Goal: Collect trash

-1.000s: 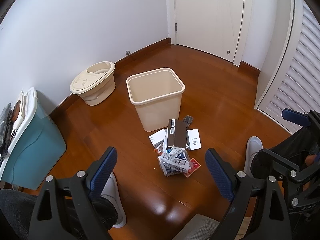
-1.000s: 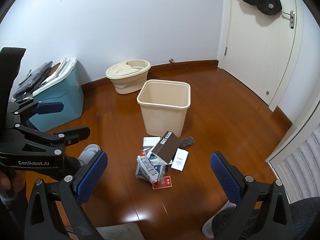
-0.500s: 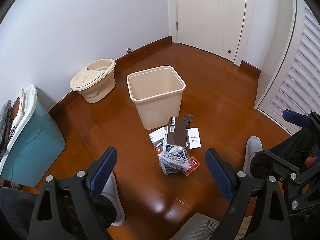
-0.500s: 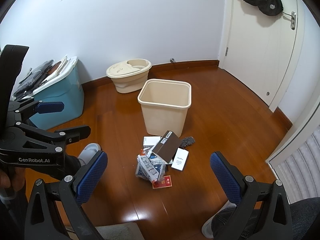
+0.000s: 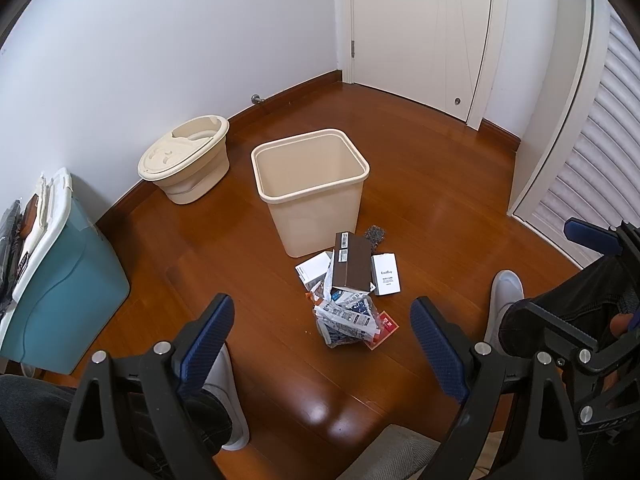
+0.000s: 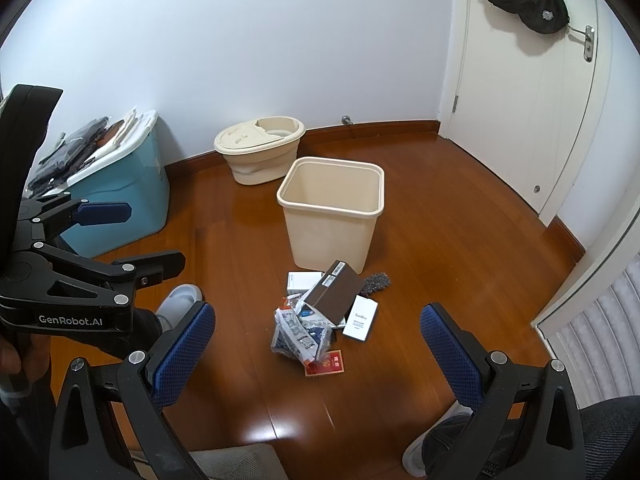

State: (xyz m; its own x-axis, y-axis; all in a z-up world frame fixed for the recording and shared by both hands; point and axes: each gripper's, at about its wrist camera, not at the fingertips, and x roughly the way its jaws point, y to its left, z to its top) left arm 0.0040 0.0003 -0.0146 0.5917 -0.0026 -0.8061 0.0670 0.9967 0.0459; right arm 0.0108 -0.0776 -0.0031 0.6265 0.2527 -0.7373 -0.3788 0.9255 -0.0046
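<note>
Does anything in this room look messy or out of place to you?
Yes. A heap of litter lies on the wooden floor right beside the beige bin, which looks empty. A brown box leans tilted on crumpled wrappers, with white boxes and a red packet scattered around.

Your trash pile sits on the floor just in front of the open bin.
The beige bin (image 5: pixel 310 184) stands upright and empty at twelve o'clock. The brown box (image 5: pixel 351 262) leans on crumpled wrappers (image 5: pixel 346 320); a white box (image 5: pixel 385 274) lies flat at three o'clock, a red packet (image 5: pixel 386 326) at five.
</note>
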